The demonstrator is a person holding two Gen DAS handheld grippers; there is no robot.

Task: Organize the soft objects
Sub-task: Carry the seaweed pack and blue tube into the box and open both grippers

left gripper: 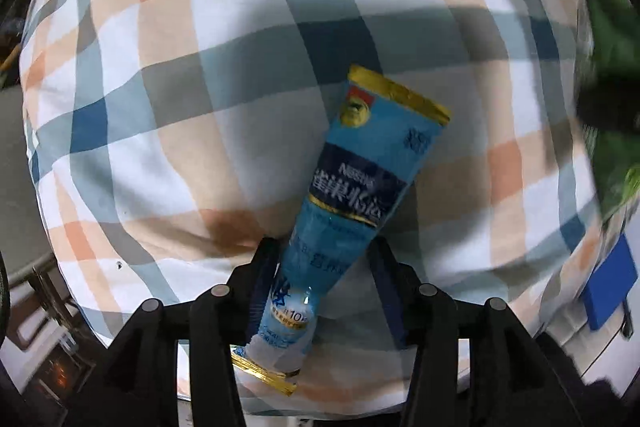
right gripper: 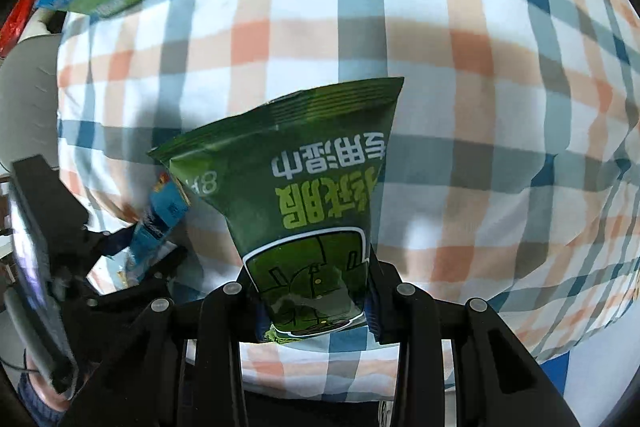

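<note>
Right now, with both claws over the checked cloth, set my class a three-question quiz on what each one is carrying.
1. True or false: the left claw grips a blue tube.
2. What colour is the packet in the right claw? A red, B green, C white.
3. Fill in: both items hang above a ______ cloth.

Key: 1 true; 2 B; 3 checked.
</note>
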